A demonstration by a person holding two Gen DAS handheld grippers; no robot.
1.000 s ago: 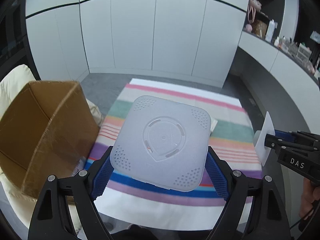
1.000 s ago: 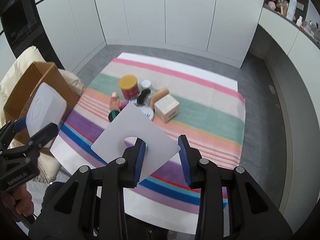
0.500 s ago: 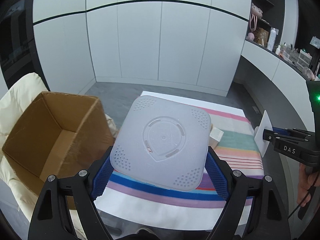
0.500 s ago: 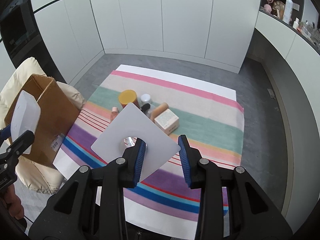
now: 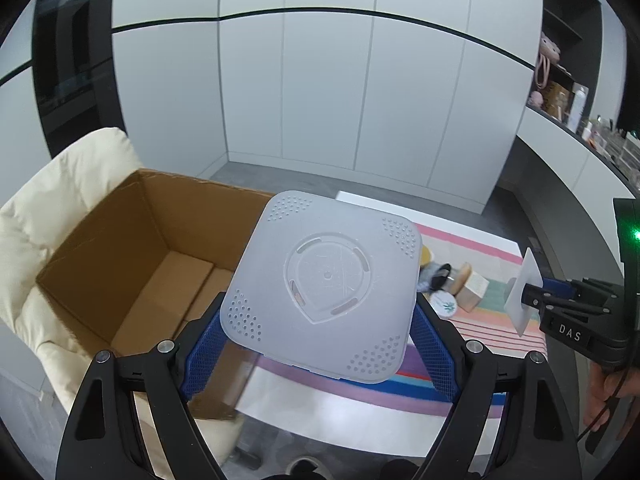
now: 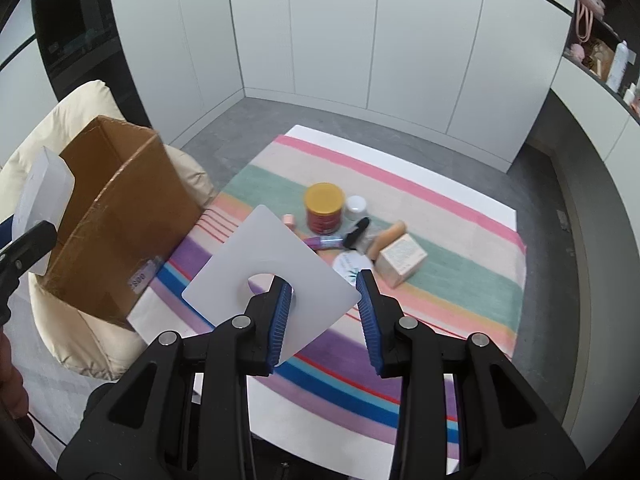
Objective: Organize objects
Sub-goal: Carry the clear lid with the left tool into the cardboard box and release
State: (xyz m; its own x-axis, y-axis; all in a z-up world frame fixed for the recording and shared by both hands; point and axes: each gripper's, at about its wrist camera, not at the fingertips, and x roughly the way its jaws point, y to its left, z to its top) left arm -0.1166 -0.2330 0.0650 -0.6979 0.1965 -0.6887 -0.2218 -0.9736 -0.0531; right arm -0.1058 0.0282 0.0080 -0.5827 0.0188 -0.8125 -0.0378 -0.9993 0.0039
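My left gripper (image 5: 320, 320) is shut on a frosted square plastic lid (image 5: 328, 280) with dotted corners, pads on two opposite edges. It hangs by the right rim of an open brown cardboard box (image 5: 132, 240), whose bare inside shows. The right wrist view shows the lid (image 6: 44, 192) at the left edge, beside the box (image 6: 120, 220). My right gripper (image 6: 324, 296) is shut on a thin white square sheet (image 6: 256, 256) with a round hole, one finger in the hole. It hangs above the striped cloth (image 6: 460, 240). From the left wrist this sheet (image 5: 524, 292) appears edge-on at the right.
The box rests on a cream cushioned chair (image 5: 60, 200). On the cloth lie a red jar with a yellow lid (image 6: 324, 212), a small white jar (image 6: 356, 206), a beige carton (image 6: 402, 260), a round tin (image 6: 350, 266) and several small bottles. White cupboards stand behind.
The left gripper has risen and swung toward the box, whose open inside now shows. The right gripper has drawn back from the items. Both grips are unchanged.
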